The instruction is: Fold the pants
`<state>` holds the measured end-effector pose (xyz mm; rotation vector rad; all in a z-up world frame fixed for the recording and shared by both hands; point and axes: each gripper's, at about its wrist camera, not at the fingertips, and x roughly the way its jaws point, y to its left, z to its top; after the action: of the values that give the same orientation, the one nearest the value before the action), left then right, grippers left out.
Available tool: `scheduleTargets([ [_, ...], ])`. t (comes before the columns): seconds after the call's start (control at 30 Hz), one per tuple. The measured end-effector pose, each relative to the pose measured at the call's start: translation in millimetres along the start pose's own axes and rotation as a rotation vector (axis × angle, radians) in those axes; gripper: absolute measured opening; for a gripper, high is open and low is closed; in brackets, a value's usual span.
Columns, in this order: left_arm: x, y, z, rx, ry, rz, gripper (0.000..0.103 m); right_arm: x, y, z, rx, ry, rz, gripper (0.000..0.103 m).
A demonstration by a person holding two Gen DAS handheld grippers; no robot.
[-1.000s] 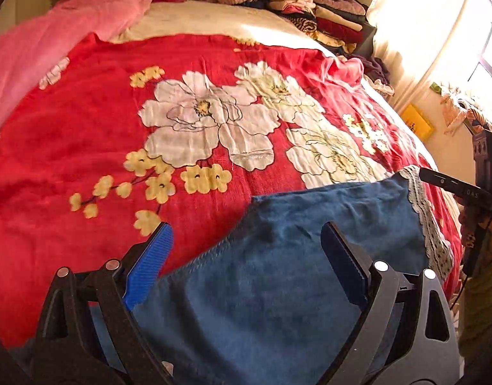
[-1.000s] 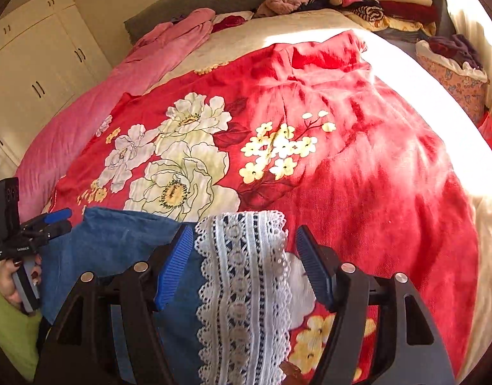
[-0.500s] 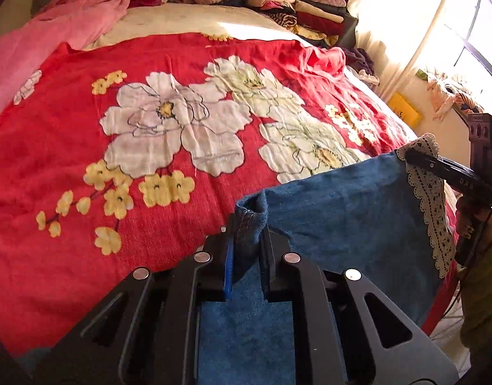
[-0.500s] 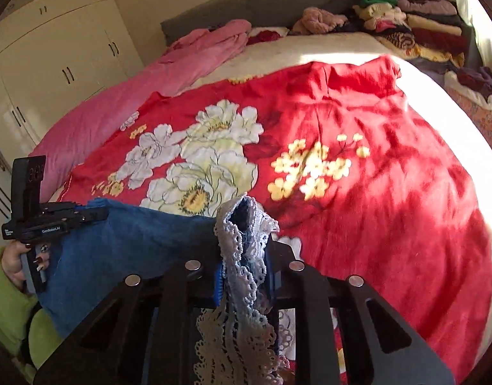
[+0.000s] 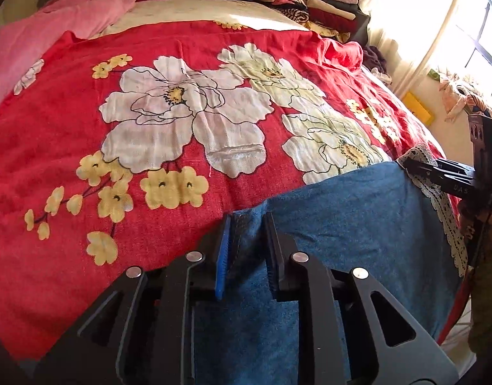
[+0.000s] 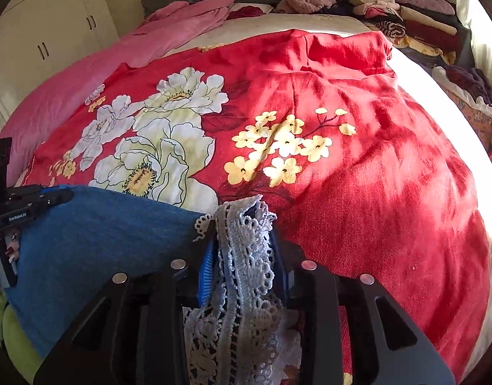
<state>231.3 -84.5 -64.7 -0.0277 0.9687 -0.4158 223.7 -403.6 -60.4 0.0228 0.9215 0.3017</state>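
Blue denim pants [image 5: 342,224] with a white lace hem [image 6: 242,243] lie at the near edge of the bed. My left gripper [image 5: 246,221] straddles the denim's left corner. Its jaws are opening and the cloth lies slack between them, with both pad faces showing. My right gripper [image 6: 242,224] has the bunched lace hem standing up between its pads. Its jaws are opening too, but the lace still touches both pads. The right gripper [image 5: 419,166] shows at the lace end in the left wrist view. The left gripper [image 6: 61,195] shows at the denim's far corner in the right wrist view.
A red floral blanket [image 5: 181,122] covers the bed. A pink blanket [image 6: 85,83] lies along the left side. Stacked folded clothes [image 6: 400,12] sit at the head end. White cupboards [image 6: 43,32] stand to the left and a bright window [image 5: 470,32] to the right.
Both grippers closed on the pants half a second ago, pinching denim and lace into ridges. Now both sets of jaws stand wider, and the denim ridge has flattened.
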Motion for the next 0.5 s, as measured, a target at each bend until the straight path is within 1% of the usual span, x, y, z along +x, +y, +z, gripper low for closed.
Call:
scheduleTargets([
  [0.03,-4.7,2.6,-1.3,-0.009,-0.007,0.004,0.026,-5.4,0.6,0.5,-0.003,-0.004,-0.021,0.045],
  [0.07,-11.7,6.2,-3.4,-0.020,-0.016,0.009,0.033,-10.9,0.2,0.2,-0.002,-0.011,-0.039,0.054],
  [0.1,-20.5,9.5,-5.2,-0.033,-0.031,0.017,0.035,-16.7,-1.3,-0.1,0.003,-0.022,-0.048,0.057],
  [0.17,-39.5,13.6,-10.1,-0.033,-0.064,0.039,0.040,-32.2,-6.0,-6.0,0.025,-0.048,-0.058,0.058],
  [0.2,-47.6,14.4,-12.5,-0.026,-0.083,0.063,0.044,-40.1,-8.6,-10.4,0.038,-0.062,-0.060,0.062],
  [0.23,-58.4,15.6,-16.7,-0.015,-0.109,0.102,0.053,-49.2,-11.3,-16.9,0.052,-0.076,-0.059,0.064],
  [0.27,-69.2,16.5,-21.5,-0.005,-0.134,0.143,0.061,-55.5,-12.7,-22.3,0.062,-0.082,-0.060,0.064],
  [0.33,-85.8,19.5,-30.2,-0.009,-0.170,0.179,0.065,-69.0,-15.0,-35.4,0.075,-0.087,-0.076,0.064],
  [0.4,-104.7,23.3,-43.0,-0.043,-0.192,0.195,0.071,-84.2,-14.5,-48.7,0.079,-0.097,-0.090,0.064],
  [0.47,-117.2,23.6,-54.0,-0.058,-0.208,0.193,0.080,-98.0,-10.0,-58.5,0.073,-0.108,-0.101,0.064],
  [0.5,-124.5,24.1,-62.5,-0.068,-0.215,0.205,0.082,-104.0,-6.9,-62.3,0.064,-0.113,-0.103,0.064],
])
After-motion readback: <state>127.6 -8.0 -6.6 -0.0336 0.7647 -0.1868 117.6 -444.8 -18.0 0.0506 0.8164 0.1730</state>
